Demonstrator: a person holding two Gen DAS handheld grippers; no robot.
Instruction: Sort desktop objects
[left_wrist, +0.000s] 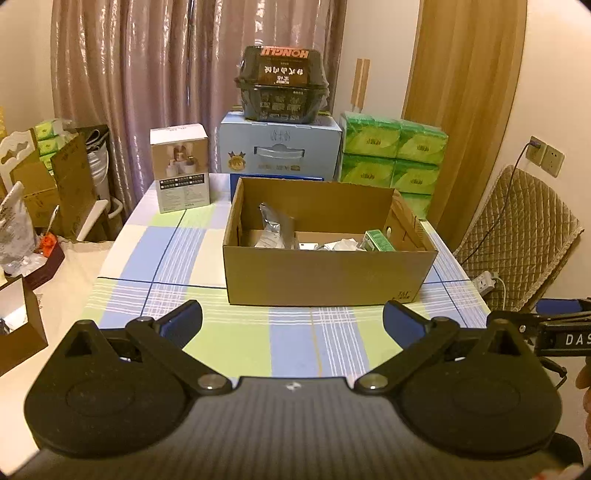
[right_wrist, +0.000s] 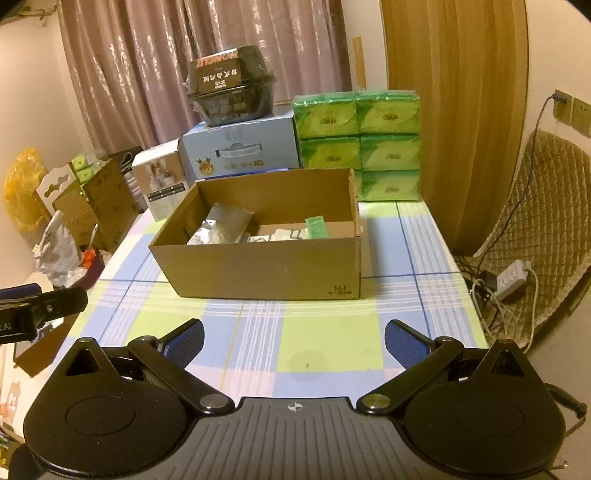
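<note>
The left gripper (left_wrist: 291, 321) is held with its blue-padded fingers spread wide above the table, nothing between them, and the right gripper (right_wrist: 293, 338) is likewise spread and empty beside it. Beneath both, a checked tablecloth (left_wrist: 155, 258) of blue, pale green and white squares is laid flat over the table. An open brown cardboard box (left_wrist: 328, 277), rectangular with plain matte walls, is set on the cloth ahead of the grippers. Behind it a stack of green plastic-wrapped tissue packs (right_wrist: 358, 147) is seen, next to a light blue carton (left_wrist: 280, 147) topped by a dark glossy bowl-shaped package (left_wrist: 282, 90). A small white printed box (left_wrist: 181, 168) stands upright to the left. Inside the cardboard box, a crinkled silver foil pouch (right_wrist: 221, 229) leans at the left, and a small green carton (left_wrist: 378, 240) lies toward the right among white paper items.
</note>
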